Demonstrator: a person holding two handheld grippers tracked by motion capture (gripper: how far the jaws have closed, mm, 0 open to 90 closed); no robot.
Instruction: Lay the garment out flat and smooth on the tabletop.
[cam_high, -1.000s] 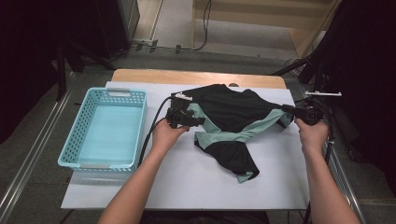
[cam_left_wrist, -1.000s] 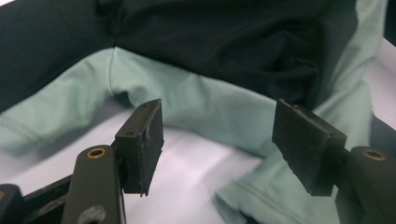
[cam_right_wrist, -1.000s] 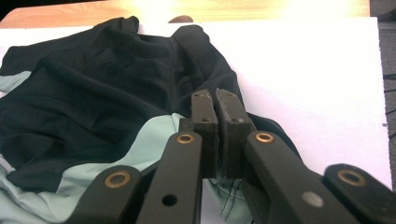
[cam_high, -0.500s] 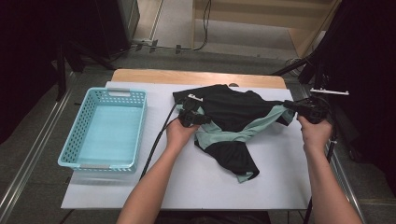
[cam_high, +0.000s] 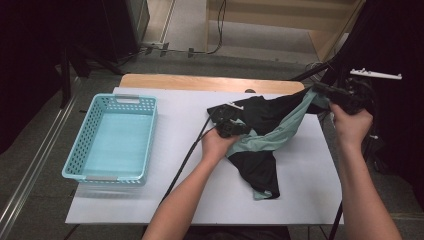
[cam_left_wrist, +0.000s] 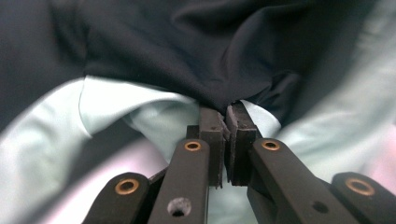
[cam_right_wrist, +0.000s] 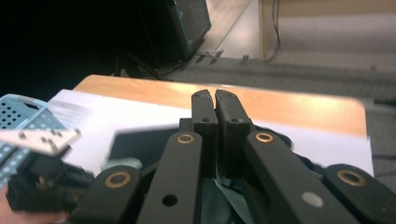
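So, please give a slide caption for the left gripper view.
Left gripper shut on the black and mint-green fabric garment.

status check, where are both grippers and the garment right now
Left gripper jaws just closed, pinching the black and mint garment mid-table. Right gripper shut on its far edge, raised. Blue basket off to the left, nothing in the way.

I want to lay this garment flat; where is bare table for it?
Bare white sheet lies between the blue basket and the left tool, and along the near edge. The right half is crowded by the garment.
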